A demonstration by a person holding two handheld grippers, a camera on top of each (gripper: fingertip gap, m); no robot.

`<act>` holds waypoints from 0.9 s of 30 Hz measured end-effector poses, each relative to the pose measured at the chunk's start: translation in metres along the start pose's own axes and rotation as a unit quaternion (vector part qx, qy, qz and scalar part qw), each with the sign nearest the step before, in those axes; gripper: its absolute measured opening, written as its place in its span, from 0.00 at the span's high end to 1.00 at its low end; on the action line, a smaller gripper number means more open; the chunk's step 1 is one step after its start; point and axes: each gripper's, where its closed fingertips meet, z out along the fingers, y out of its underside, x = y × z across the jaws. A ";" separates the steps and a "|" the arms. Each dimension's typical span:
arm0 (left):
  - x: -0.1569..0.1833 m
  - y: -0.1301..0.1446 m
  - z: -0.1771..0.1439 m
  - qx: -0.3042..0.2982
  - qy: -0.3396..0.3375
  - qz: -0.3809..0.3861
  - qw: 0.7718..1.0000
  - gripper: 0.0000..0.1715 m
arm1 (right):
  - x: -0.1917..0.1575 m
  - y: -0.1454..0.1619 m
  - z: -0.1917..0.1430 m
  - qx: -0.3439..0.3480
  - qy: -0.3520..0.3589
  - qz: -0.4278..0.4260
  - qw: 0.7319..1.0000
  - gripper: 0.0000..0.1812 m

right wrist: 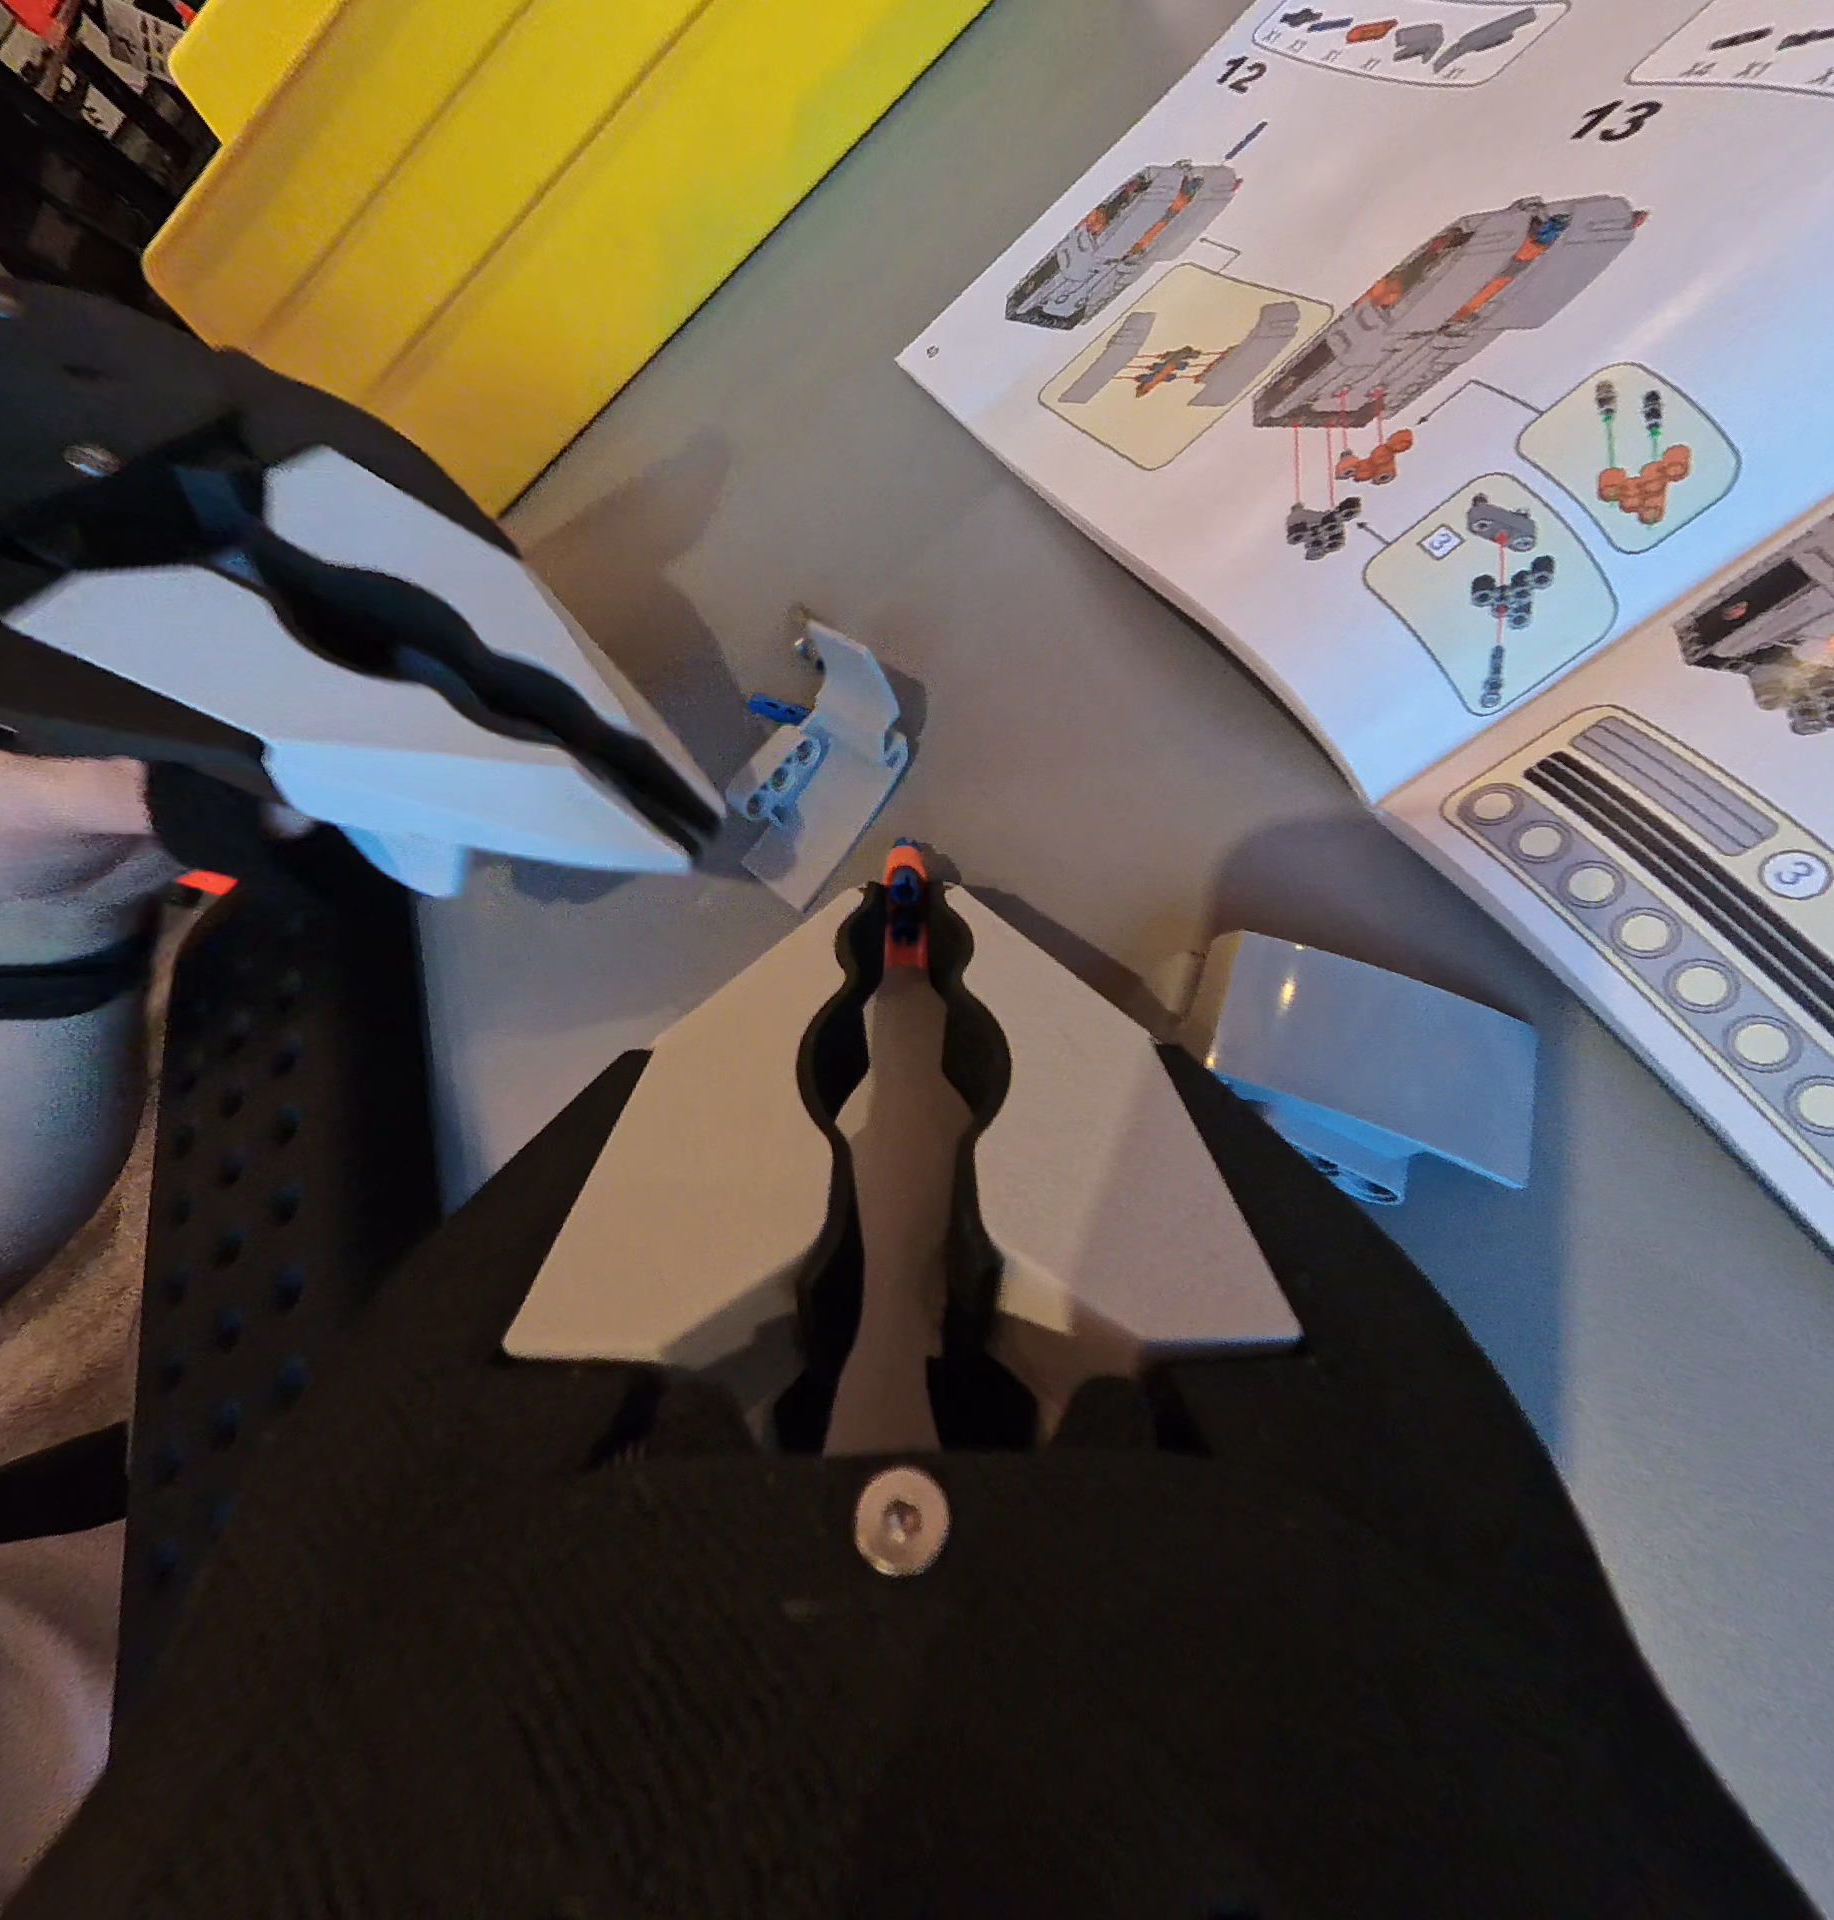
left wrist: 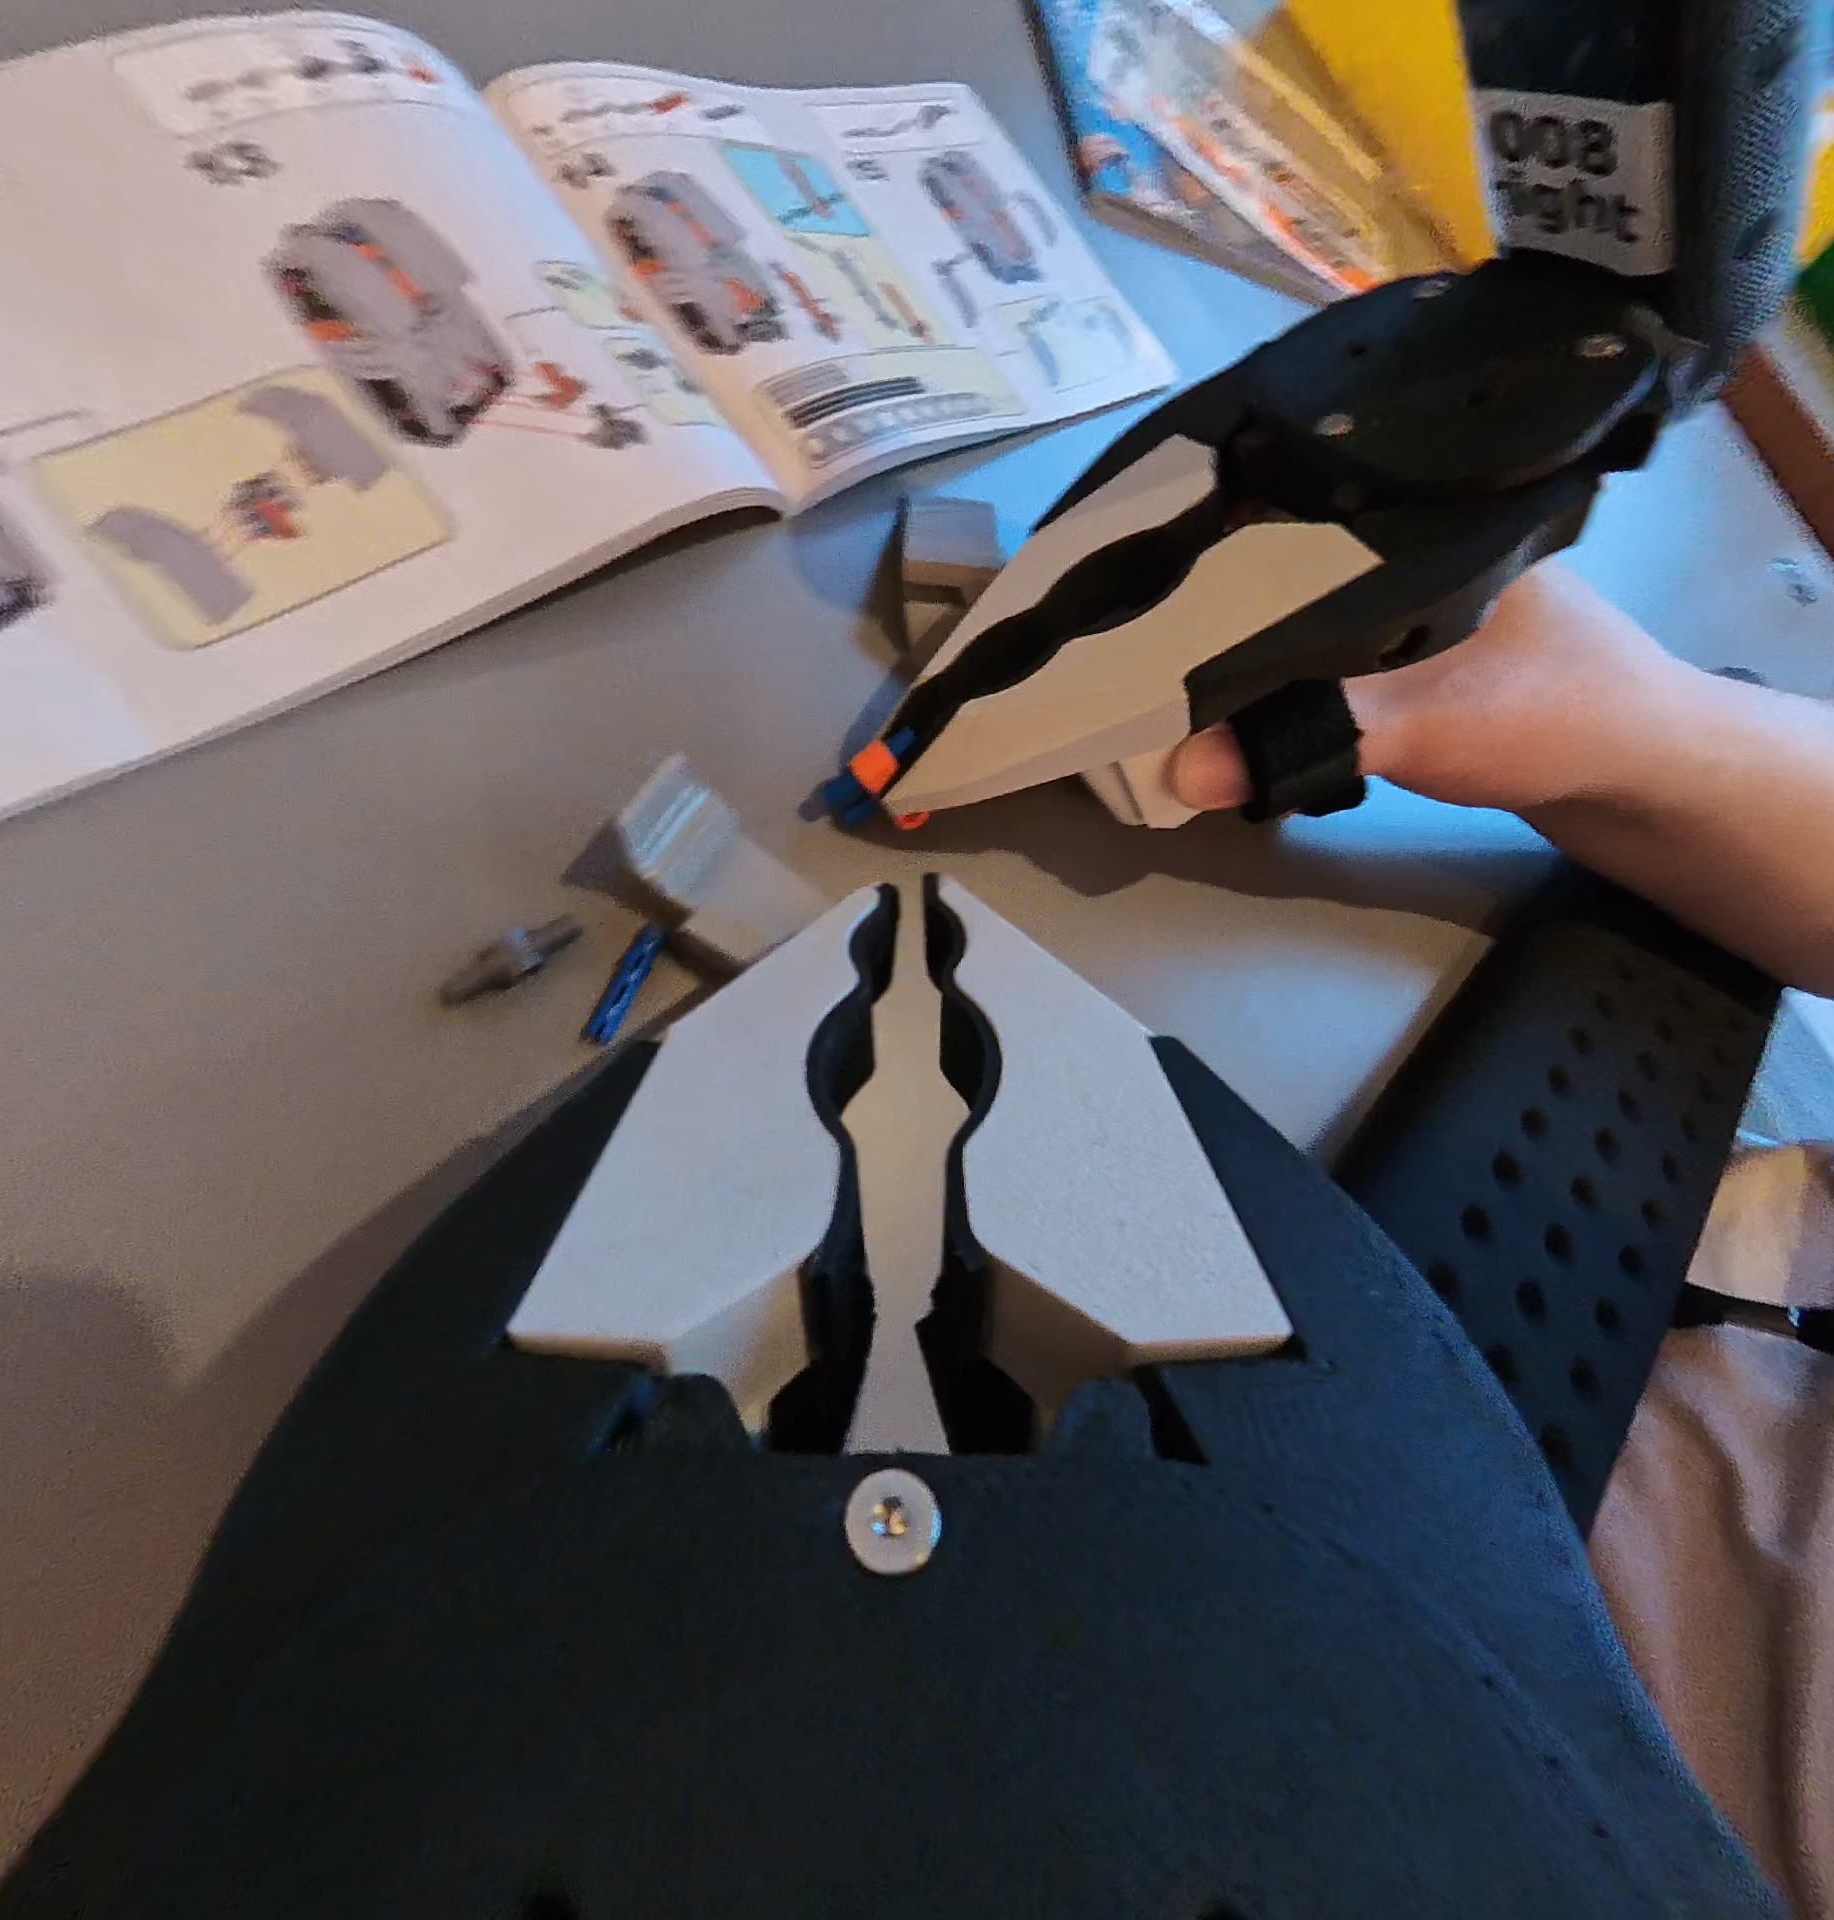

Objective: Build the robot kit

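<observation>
Open booklet [left wrist: 373, 343], grey panels [left wrist: 684, 842] beside pinched orange piece [right wrist: 905, 914]

The open booklet [left wrist: 393, 343] is blurry in the left wrist view, and the picture's edge cuts off its left side. The right tool [right wrist: 900, 904] hides most of the small orange and blue piece [right wrist: 905, 878] it pinches. The left tool [right wrist: 700, 836] covers part of the grey curved piece [right wrist: 840, 717]. The yellow box [right wrist: 497, 208] runs off the top.
</observation>
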 end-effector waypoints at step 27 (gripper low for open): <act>-0.042 0.013 0.006 -0.071 -0.318 0.045 0.945 0.96 | 0.006 -0.012 -0.022 0.010 -0.001 -0.107 0.994 0.88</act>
